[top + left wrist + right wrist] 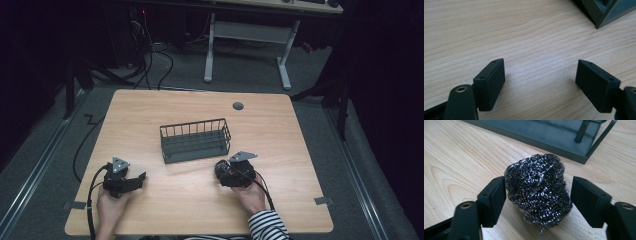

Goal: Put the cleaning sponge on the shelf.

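A dark steel wool scourer (pixel 537 188) sits between the jaws of my right gripper (pixel 537 195), and both pads press against its sides. In the high view the scourer (pixel 220 168) is at the tip of the right gripper (pixel 226 173), just in front of the right end of the wire basket (pixel 192 125). The basket's dark floor (pixel 536 135) lies close beyond the scourer and has nothing in it. My left gripper (pixel 137 181) rests at the table's front left, pointing right. Its jaws (pixel 540 77) stand wide open over bare wood.
The basket's corner (pixel 604 12) shows at the upper right of the left gripper view. A round grey cable port (pixel 238 106) is set in the table near the far edge. Cables trail off the table's left side. A white-legged desk (pixel 250 35) stands beyond the table.
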### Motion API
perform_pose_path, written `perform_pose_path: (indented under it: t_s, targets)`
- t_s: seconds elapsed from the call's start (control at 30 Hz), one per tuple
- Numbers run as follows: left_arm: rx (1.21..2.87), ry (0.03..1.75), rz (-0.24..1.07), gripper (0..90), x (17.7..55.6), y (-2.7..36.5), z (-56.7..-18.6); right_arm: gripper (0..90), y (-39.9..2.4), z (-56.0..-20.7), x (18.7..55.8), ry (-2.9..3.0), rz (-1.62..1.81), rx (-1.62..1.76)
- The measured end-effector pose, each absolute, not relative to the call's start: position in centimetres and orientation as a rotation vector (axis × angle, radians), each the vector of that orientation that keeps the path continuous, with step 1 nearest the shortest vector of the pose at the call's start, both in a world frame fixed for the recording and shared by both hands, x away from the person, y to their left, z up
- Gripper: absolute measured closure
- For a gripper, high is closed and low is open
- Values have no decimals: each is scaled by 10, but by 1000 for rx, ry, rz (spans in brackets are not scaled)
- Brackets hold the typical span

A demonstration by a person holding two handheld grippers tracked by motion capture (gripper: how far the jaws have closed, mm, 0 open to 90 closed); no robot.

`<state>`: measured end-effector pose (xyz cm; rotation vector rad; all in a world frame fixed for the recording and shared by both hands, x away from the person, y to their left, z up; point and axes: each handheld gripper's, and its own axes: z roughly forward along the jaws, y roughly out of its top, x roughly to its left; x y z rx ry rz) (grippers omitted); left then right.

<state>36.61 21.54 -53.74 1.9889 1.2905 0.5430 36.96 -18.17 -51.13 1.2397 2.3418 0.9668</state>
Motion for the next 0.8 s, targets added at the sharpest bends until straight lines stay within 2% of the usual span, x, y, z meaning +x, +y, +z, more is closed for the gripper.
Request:
perform_pose_path:
  t_s: [0.33, 0.57, 0.8]
  targets:
    - [1991, 1290, 547, 241, 366, 215, -537, 409, -179, -511, 367, 2340, 955, 1210]
    - [1991, 1290, 546, 241, 366, 215, -537, 436, -179, -508, 362, 2341, 982, 1174]
    - [1989, 1291, 543, 242, 366, 215, -537, 448, -187, -484, 356, 2331, 1082, 1150]
